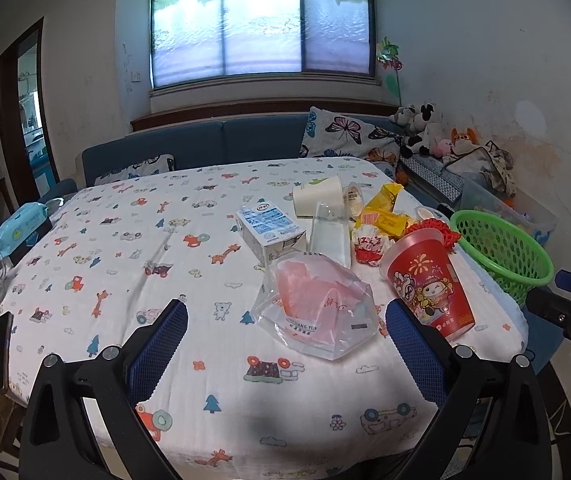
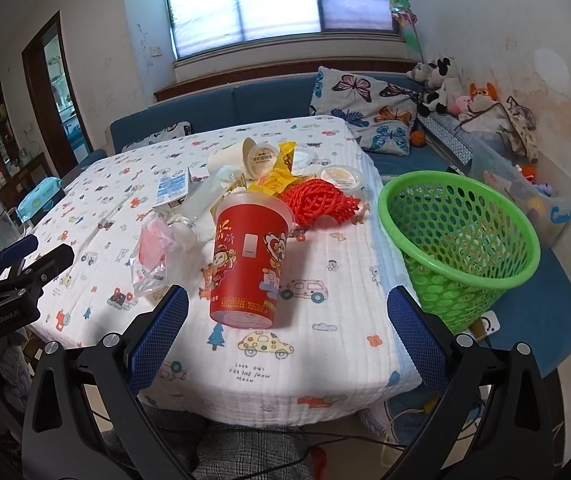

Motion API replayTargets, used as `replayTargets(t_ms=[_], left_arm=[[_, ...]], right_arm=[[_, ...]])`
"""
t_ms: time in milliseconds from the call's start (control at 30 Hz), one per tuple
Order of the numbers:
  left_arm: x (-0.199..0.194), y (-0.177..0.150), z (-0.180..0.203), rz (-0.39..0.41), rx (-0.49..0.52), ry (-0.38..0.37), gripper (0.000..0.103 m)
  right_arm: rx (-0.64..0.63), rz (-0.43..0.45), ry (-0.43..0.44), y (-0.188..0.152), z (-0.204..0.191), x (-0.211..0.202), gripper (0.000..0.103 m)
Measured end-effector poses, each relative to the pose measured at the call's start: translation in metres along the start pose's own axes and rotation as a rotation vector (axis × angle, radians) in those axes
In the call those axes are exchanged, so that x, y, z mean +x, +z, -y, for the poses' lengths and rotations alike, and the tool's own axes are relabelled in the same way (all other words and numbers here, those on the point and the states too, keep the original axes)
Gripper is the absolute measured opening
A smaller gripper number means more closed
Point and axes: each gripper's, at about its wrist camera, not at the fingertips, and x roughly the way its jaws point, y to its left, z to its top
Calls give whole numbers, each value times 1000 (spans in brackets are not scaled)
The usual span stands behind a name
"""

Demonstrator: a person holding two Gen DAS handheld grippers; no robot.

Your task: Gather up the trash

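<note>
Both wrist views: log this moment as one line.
left gripper: open, empty | right gripper: open, empty | red cup: upright, nearest right fingers | clear bag: on table | green basket: beside table

The tablecloth (image 2: 325, 360) near the bottom middle says "LOOK OUT FOR THE SNOW MOON". The clear bag (image 1: 317, 312) shows "ANG YUN".

The table (image 2: 325, 280) is covered in soft, matt quilted cloth with a fine ribbed weave. On it, the red cup (image 2: 245, 264) looks like glossy printed plastic under a frosted lid, and the clear bag (image 1: 317, 308) is thin, crinkled film — shiny where it folds. The milk carton (image 1: 269, 232) is smooth coated paper. The green basket (image 2: 461, 236) is perforated, slightly glossy plastic. Each tool (image 1: 285, 356) (image 2: 289, 352) has matt black plastic arms — with blue, finely textured pads.
</note>
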Motion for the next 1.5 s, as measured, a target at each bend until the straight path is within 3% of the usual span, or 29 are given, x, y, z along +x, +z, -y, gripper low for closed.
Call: replayTargets(t_ms=[533,933,1500], left_arm=[[3,9,-3,-1,0,-4,96],[18,19,-6,-16,-6,0,96],[49,23,-35,-70,-31,3,96]], right_arm=[[-1,6,3,1,2,4,99],[-15,-2,56,6,1,13,99],[-44,-138,140,19,-11,73,99]])
